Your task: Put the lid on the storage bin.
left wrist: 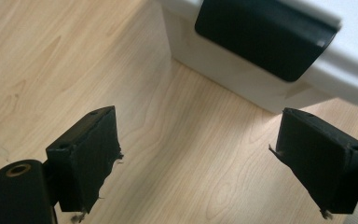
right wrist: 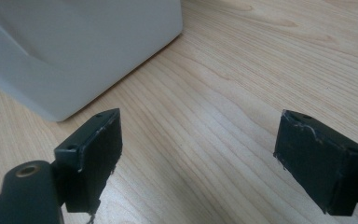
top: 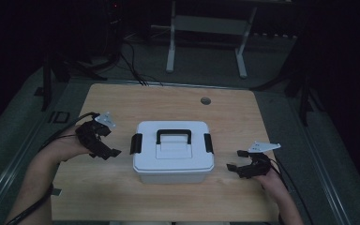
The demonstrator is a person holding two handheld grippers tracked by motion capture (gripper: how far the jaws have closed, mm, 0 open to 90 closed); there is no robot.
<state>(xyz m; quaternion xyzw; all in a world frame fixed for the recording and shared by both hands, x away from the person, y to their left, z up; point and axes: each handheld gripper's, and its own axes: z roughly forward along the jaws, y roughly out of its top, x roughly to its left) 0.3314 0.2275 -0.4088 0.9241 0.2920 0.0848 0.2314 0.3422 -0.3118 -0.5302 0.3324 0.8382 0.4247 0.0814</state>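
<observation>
I hold both grippers off a white box [top: 173,152] that sits shut at the middle of the wooden table [top: 225,108], its black handle [top: 173,136] lying flat on the lid. A black latch [top: 136,143] hangs on the box's left end and another latch [top: 208,143] on its right end; both lie down against the sides.

My left gripper [top: 104,149] hovers just left of the box, level with the left latch, jaws spread wide and holding nothing. In the left gripper view the same gripper [left wrist: 196,149] looks over bare wood toward the box wall [left wrist: 242,79], with the latch [left wrist: 265,37] close ahead and not touched.

My right gripper [top: 236,161] sits near the box's right near corner, a little apart from it, jaws likewise released and empty. In the right gripper view this gripper [right wrist: 198,149] faces bare table, the box's corner [right wrist: 74,51] standing off to the upper left, clear of both jaws.

A round grommet hole [top: 206,101] marks the table's far side. Beyond it the room is dark, with a pale frame [top: 206,28] on the floor.
</observation>
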